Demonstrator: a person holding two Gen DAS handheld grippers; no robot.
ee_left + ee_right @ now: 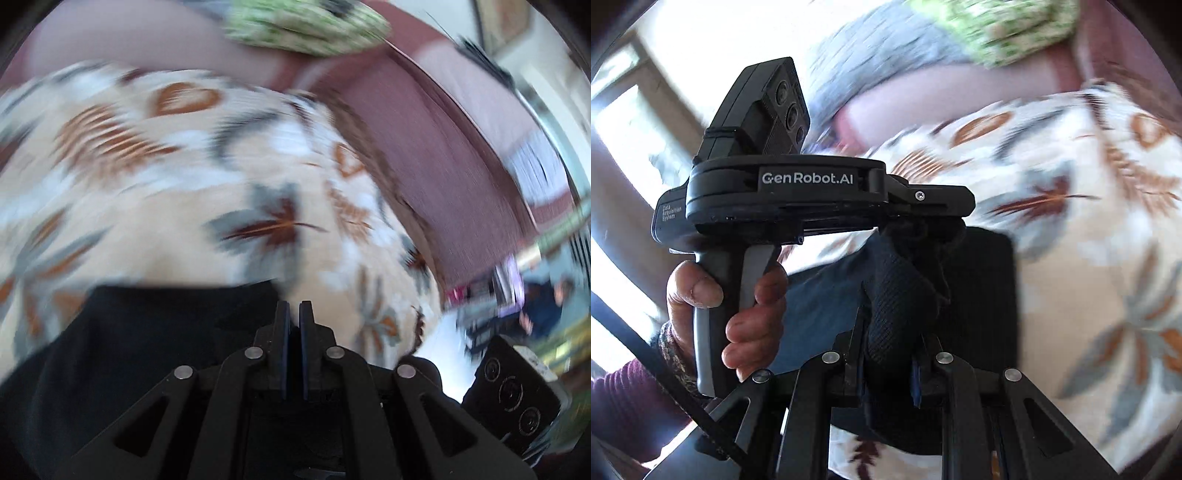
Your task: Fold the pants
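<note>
The pants (pixel 129 332) are black cloth lying on a cream bedspread with brown and grey leaves (pixel 184 177). In the left wrist view my left gripper (pixel 294 314) has its jaws almost together at the cloth's top edge; cloth between them cannot be made out. In the right wrist view my right gripper (pixel 890 354) is shut on a bunched fold of the pants (pixel 901 295), lifted off the bed. The left gripper (pixel 938 218) also shows there, held in a hand, its tip in the same raised fold. Both views are motion-blurred.
A green patterned cushion (pixel 306 26) lies at the bed's far end, also in the right wrist view (pixel 1004 29). A maroon sheet and bed edge (pixel 443 155) run along the right. A grey pillow (pixel 879 59) lies beyond. The other gripper's camera block (pixel 513 391) is at lower right.
</note>
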